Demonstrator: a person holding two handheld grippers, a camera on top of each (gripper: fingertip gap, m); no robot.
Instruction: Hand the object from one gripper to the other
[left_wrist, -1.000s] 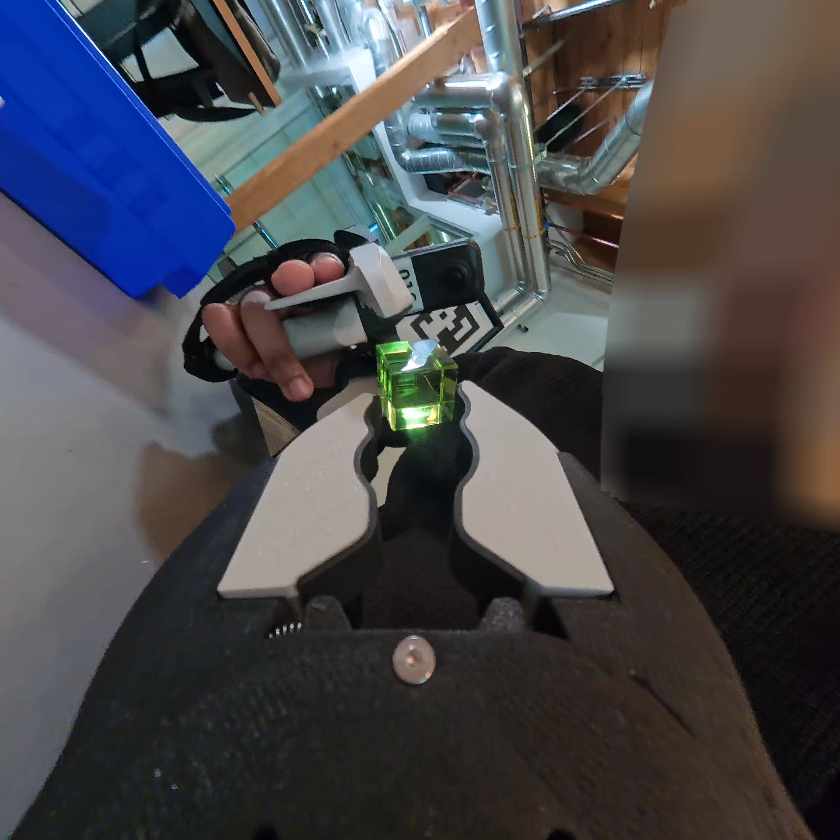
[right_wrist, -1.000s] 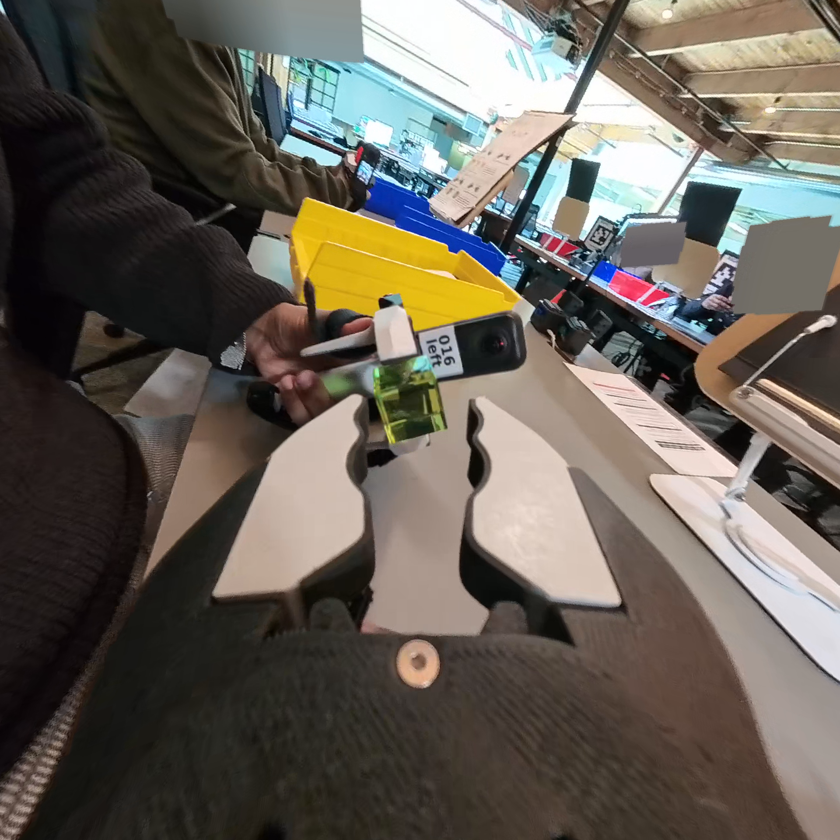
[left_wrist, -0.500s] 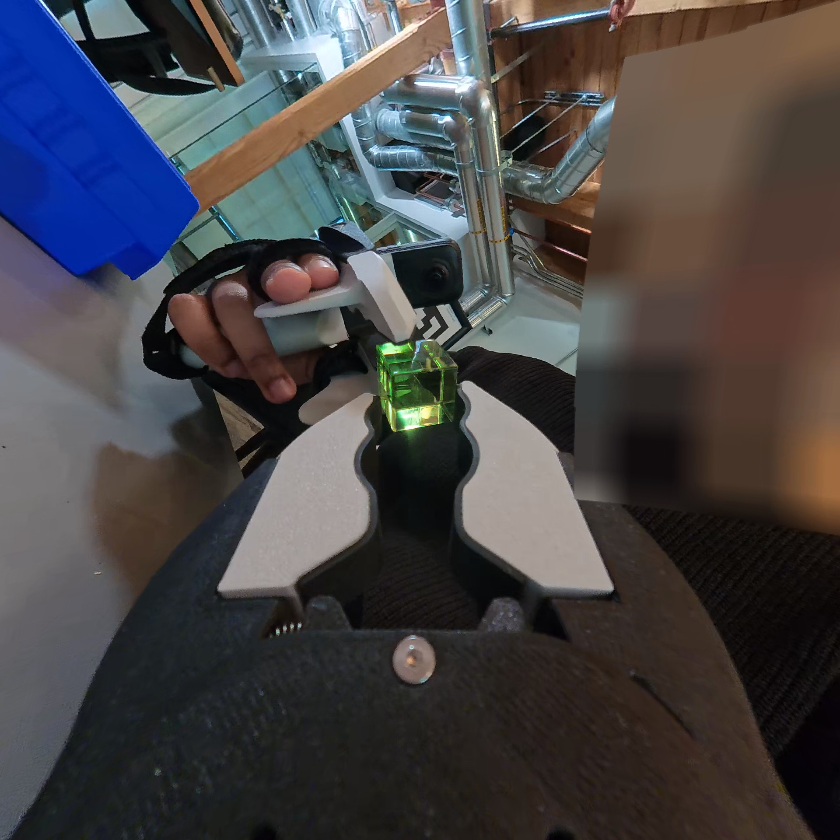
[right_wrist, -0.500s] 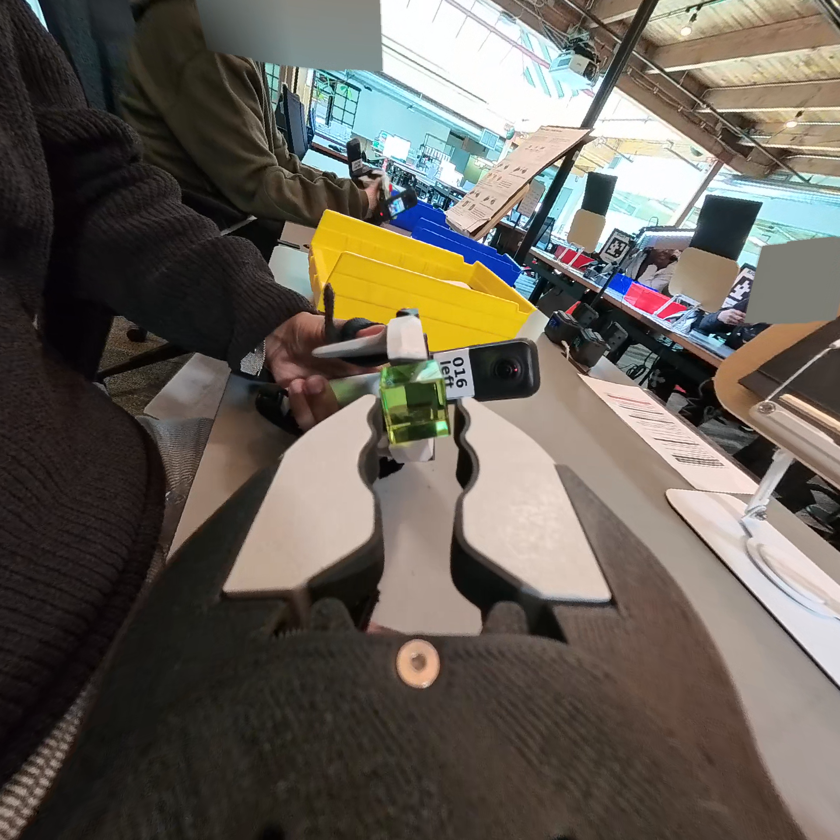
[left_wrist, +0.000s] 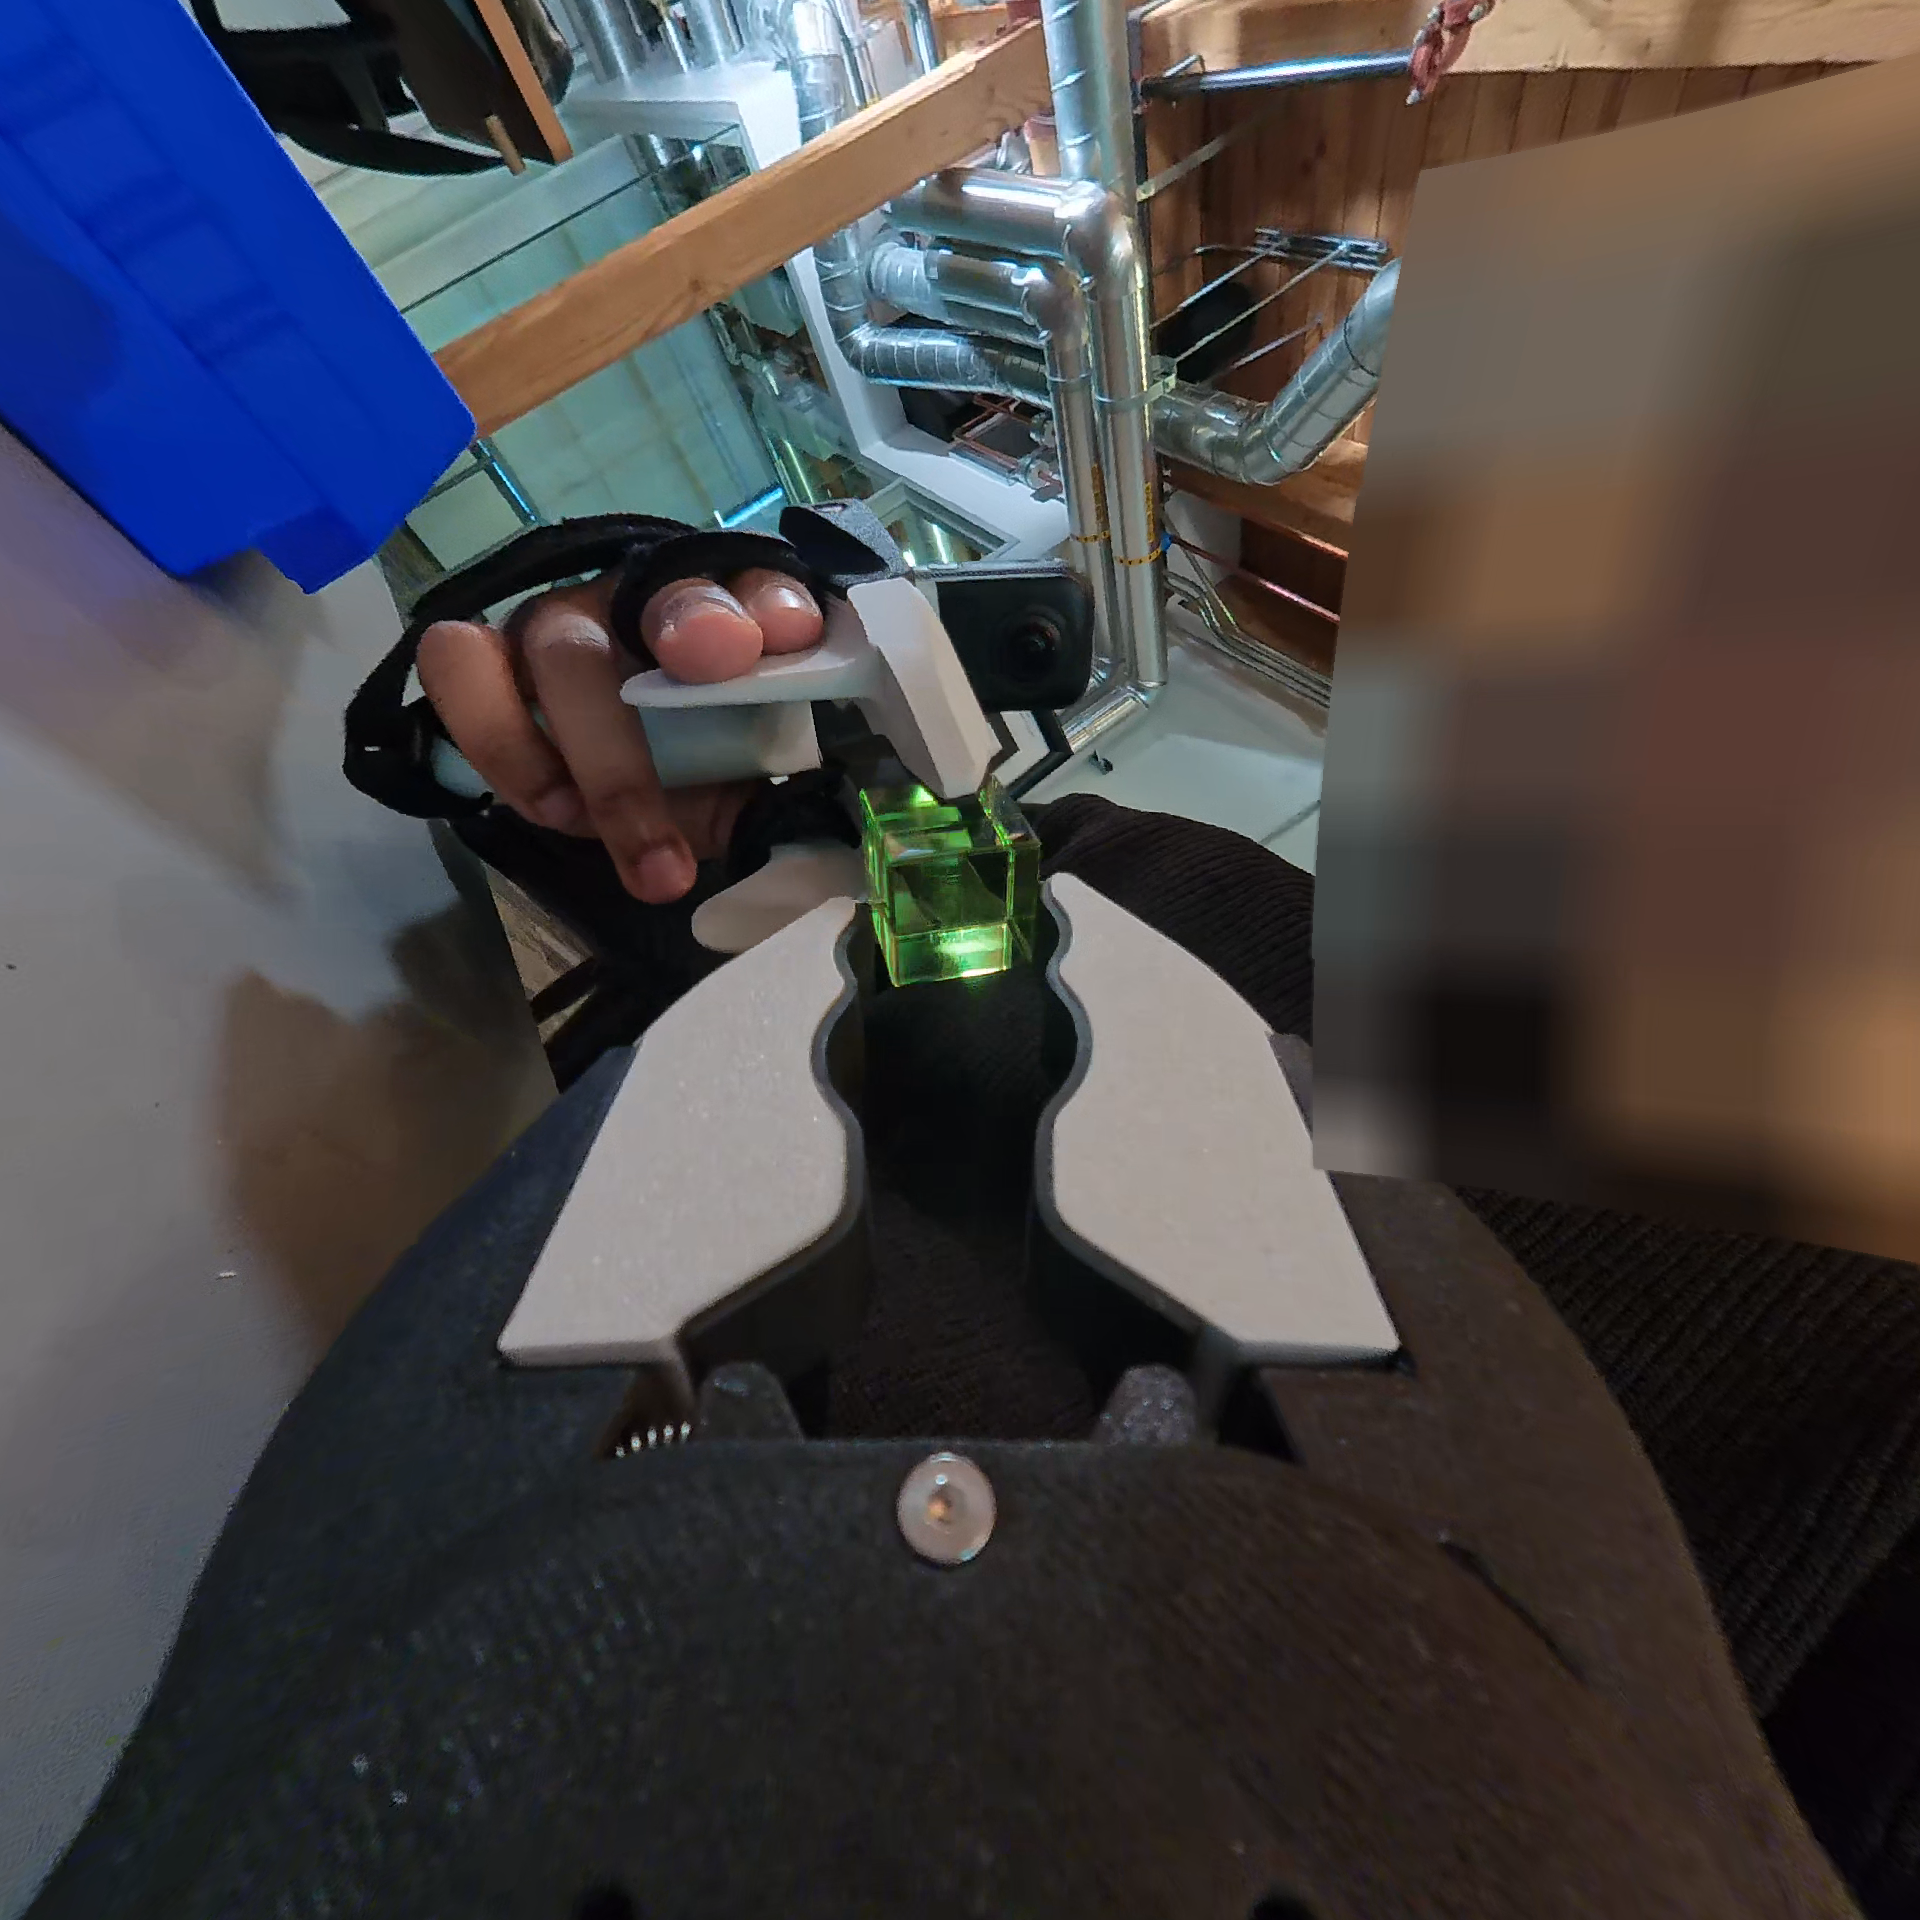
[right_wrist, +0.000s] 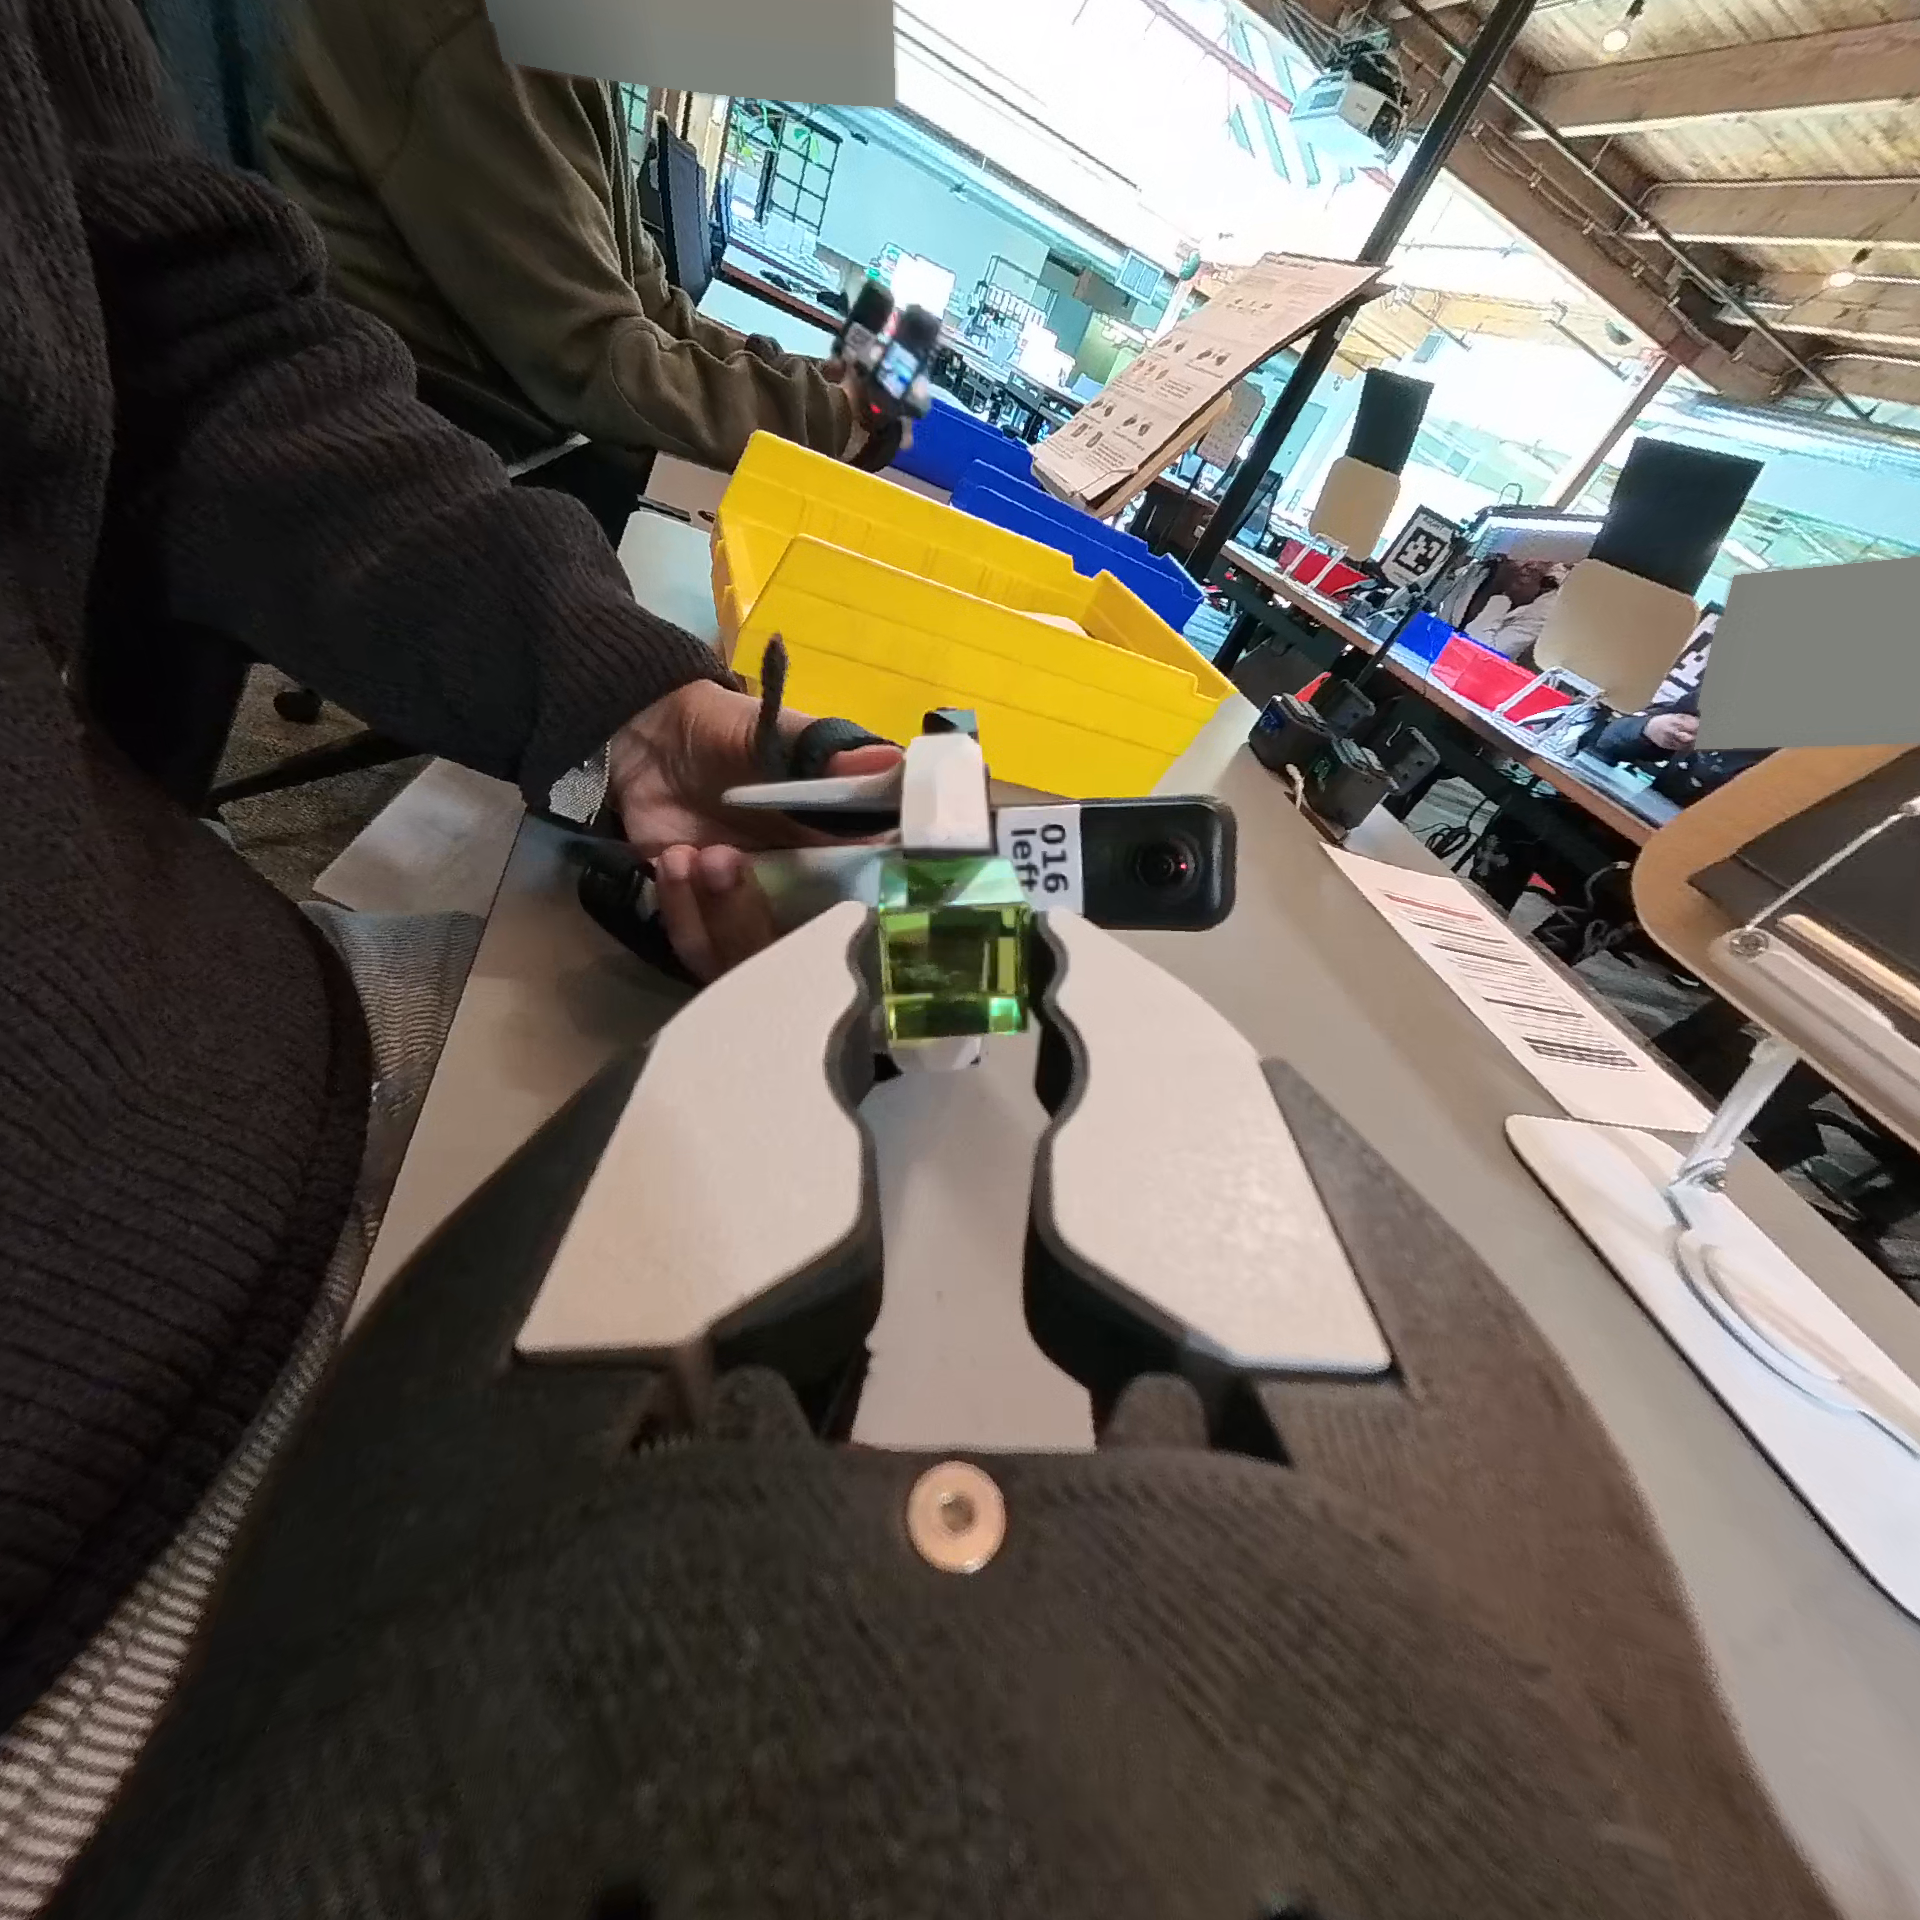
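While both tongs (left_wrist: 951, 914) (right_wrist: 951, 935) clamp green cube (right_wrist: 954, 971), cube airborne.

The cube (right_wrist: 954, 971) sits between the fingertips of the right gripper (right_wrist: 952, 961), with the left gripper (left_wrist: 951, 914) closing on it from the opposite side, seemingly touching. Behind them on the table (right_wrist: 1340, 997) stand stacked bins (right_wrist: 935, 644); a paper sheet (right_wrist: 1507, 997) lies to the right.

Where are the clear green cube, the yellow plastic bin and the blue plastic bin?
clear green cube (right_wrist: 954, 971): right wrist view, on its near face.
yellow plastic bin (right_wrist: 966, 665): right wrist view, on its front wall.
blue plastic bin (left_wrist: 197, 343): left wrist view, on its side wall.
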